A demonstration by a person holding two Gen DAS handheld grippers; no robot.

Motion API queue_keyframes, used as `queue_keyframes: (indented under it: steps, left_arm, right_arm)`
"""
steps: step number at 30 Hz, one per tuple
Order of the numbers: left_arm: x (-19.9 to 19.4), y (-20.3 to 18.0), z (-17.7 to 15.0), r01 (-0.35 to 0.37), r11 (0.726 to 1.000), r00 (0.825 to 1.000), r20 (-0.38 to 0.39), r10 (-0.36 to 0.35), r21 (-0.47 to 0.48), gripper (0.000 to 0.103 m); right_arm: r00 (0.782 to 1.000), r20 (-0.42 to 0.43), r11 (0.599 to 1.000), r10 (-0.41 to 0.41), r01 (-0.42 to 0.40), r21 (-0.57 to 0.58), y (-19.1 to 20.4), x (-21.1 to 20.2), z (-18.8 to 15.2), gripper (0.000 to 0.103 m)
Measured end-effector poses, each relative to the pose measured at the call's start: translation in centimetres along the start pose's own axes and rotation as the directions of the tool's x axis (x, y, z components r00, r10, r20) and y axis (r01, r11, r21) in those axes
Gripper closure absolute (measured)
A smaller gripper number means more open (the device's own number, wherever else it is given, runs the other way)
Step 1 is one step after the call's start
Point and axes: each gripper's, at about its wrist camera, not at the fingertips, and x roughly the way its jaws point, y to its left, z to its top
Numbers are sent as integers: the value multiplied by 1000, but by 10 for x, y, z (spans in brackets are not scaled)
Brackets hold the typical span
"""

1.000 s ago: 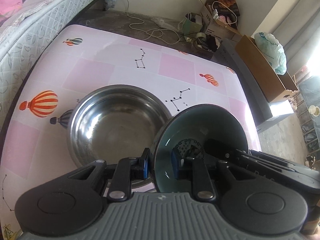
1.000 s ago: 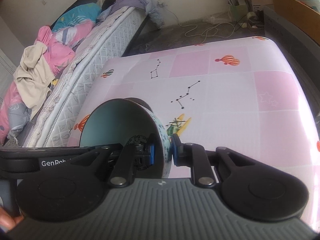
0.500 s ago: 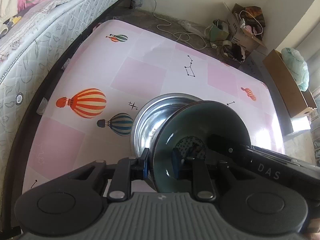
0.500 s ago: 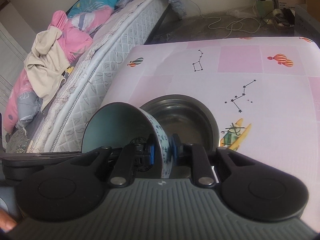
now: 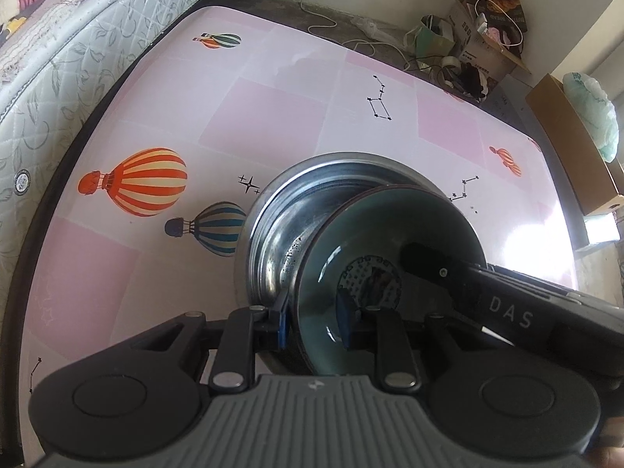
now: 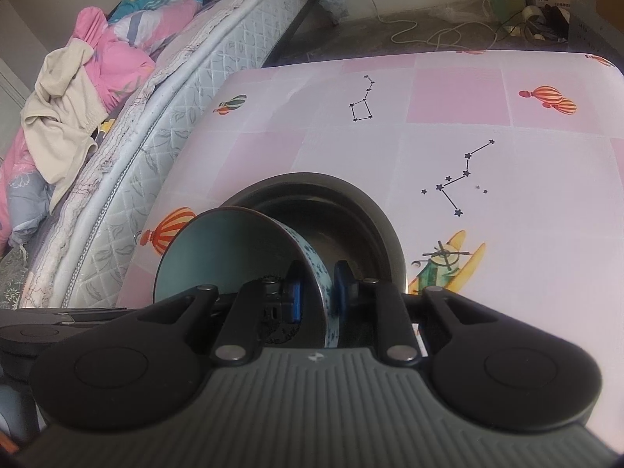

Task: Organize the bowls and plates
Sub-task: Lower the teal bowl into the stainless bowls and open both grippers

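Steel bowl (image 5: 273,234), earlier left of the carried ceramic bowl (image 5: 394,249), now directly behind it. Left gripper (image 5: 314,321) and right gripper (image 6: 316,292): each clenched on opposite rims of that tilted ceramic bowl, over the table (image 5: 273,109).

Right tool (image 6: 316,290) clamps teal bowl (image 6: 234,249) rim over steel bowl (image 6: 351,210).
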Motion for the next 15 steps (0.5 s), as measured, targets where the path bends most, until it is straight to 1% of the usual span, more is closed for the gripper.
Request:
queue_keyframes:
  steps: [4,6,10,12,14,15]
  left_arm:
    - [-1,-1,1,-5,1000,1000,16,5,10,73]
    - [-3,-3,2,-9,1000,1000,21,8,16,67]
    - [-12,-3,2,0,1000,999,41,0,22,65]
    - [-19,-3,0,13,999,998,60,-14,31,58]
    - [-28,-4,-2,27,999,996,81,-30,41,55]
    - [-34,-5,-3,38,998,995,90,-43,47,50]
  right_arm:
    - [1000,15,1000,-2,2,-5,-3,5,2,85]
    - [1000,27,1000,1,-1,-4,-4,5,2,85]
    - [998,58,1000,2,-2,-10,-4,-1,4,84]
    - [997,78,1000,9,-8,-13,-4,-7,5,82]
    - [995,100,1000,13,-12,-13,-4,-17,6,80]
    - [994,112,1000,21,-20,-10,-4,-23,6,80]
